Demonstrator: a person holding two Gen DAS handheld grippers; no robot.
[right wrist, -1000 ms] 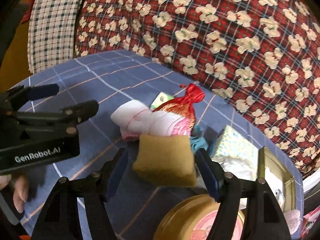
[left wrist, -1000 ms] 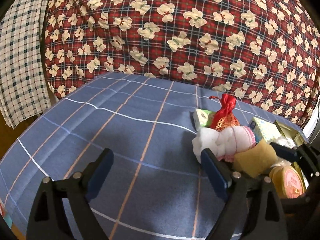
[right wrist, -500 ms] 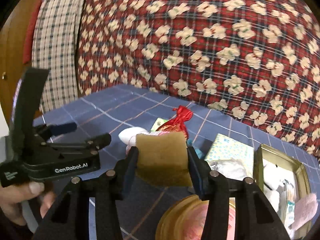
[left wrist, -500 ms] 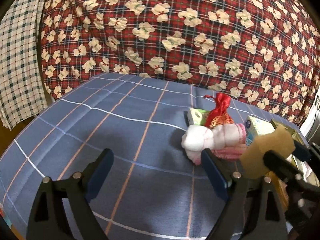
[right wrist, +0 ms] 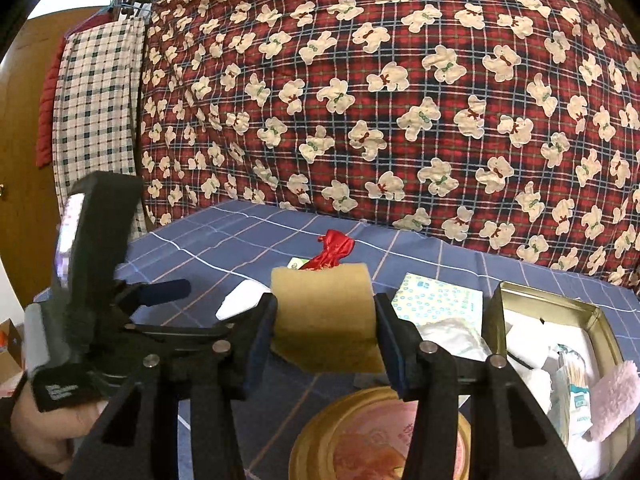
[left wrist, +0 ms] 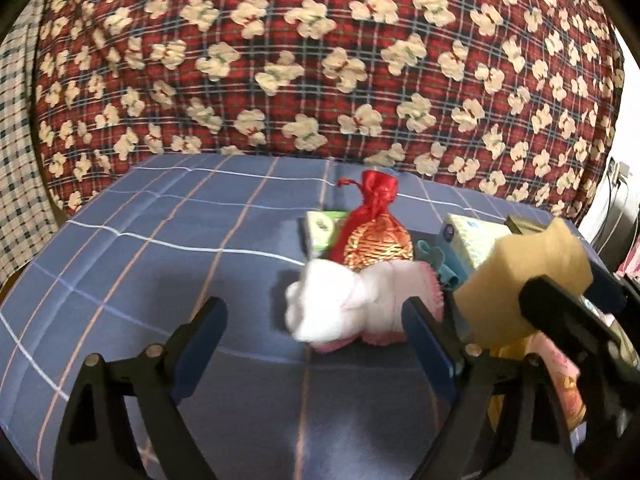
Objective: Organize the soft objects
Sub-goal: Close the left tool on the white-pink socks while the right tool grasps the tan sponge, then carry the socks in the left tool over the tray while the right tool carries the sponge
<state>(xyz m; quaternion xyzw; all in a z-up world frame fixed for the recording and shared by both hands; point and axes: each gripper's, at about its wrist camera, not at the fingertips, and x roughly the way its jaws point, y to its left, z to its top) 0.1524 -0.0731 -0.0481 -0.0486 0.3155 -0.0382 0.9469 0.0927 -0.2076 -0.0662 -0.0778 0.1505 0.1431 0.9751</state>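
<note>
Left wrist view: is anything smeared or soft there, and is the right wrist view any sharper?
Left wrist view: the white sock bundle and the yellow sponge are motion-smeared, and the quilt is soft and bowed by the fisheye. Right wrist view: sharper, with the sponge crisp in the right hand-held gripper; the left hand-held gripper is slightly blurred, and the tin is evenly lit.

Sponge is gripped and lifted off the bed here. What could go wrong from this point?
The right gripper pinches the sponge only at its side edges; the soft foam could squirm out mid-carry. The open tin already looks crowded, so the sponge might not seat inside. The left gripper, open and empty, sits close beside the right one near the white sock, so the two could bump.
</note>
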